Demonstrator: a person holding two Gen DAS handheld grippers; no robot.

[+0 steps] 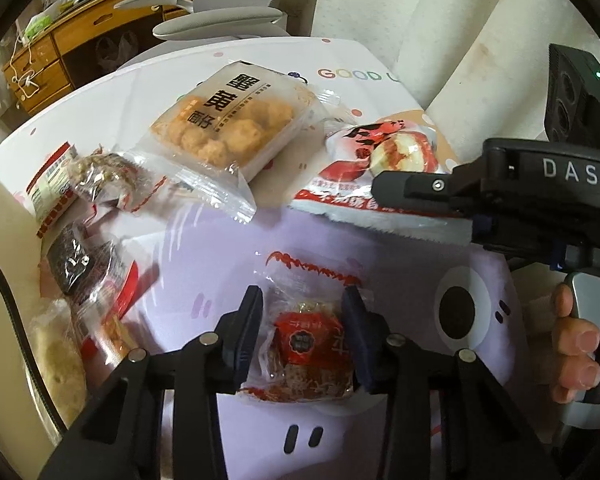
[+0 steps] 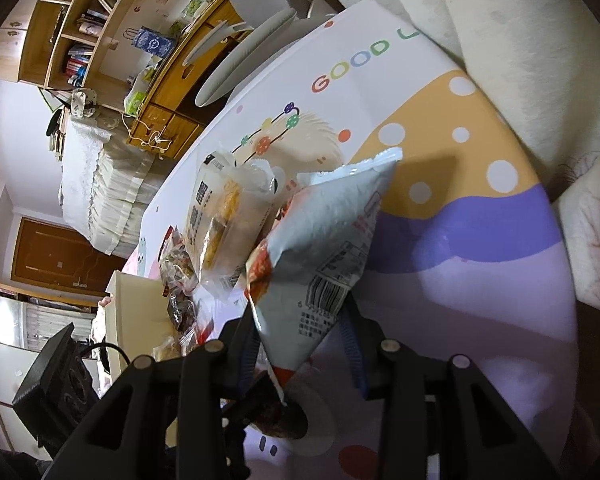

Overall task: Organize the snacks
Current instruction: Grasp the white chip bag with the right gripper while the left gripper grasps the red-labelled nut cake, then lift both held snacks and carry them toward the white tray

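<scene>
Left wrist view: the left hand-held gripper (image 1: 303, 336) is clamping its two dark pads on a small clear-wrapped snack with a red label (image 1: 310, 350), which is lying on the lilac part of the cartoon-printed table (image 1: 220, 264), close to its near edge. Just beyond it, the right hand-held gripper (image 1: 388, 192) is coming in from the right side, gripped by a person's hand (image 1: 580, 344), and it is pinching the serrated end of a white-and-red snack bag (image 1: 364, 164). In the right wrist view that bag (image 2: 324, 248) is standing up between the pads, grey back and barcode facing the camera, its lower end caught in the right hand-held gripper (image 2: 300, 336). Toward the far edge a pack of orange fried pieces (image 1: 228, 120) is lying flat. Along the left edge, several small wrapped snacks (image 1: 96, 176) are piling against each other.
</scene>
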